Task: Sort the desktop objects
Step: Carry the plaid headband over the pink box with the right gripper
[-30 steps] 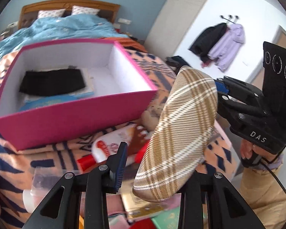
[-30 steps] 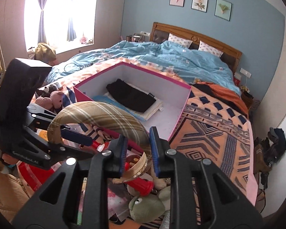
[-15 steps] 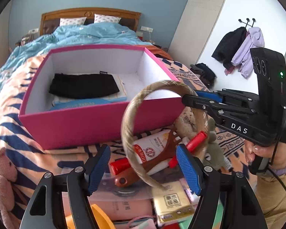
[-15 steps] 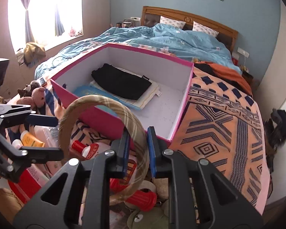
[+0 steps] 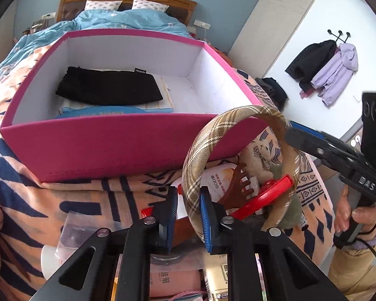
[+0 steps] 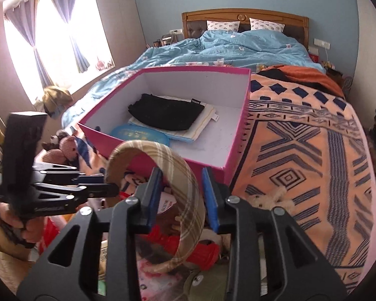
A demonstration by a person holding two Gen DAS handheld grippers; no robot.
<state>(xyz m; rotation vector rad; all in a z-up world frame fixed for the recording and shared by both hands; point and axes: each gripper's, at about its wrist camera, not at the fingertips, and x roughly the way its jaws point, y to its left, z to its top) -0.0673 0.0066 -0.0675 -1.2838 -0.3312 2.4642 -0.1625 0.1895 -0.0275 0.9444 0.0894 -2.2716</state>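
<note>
In the left wrist view, your left gripper (image 5: 188, 215) had its jaws clenched on one leg of the plaid headband (image 5: 238, 150), held in front of the pink box (image 5: 112, 145). In the right wrist view, your right gripper (image 6: 181, 198) stood released around the band's other side; judged light, springy and padded, it was best gripped across a leg.

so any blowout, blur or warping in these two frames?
Right wrist: window blown out white, curtains backlit; blanket smeared toward the right edge; dark fisheye corners. Left wrist: evenly lit, white wall near clipping, pink box rim bowed by distortion, plaid headband sharp, right gripper tip slightly soft.
</note>
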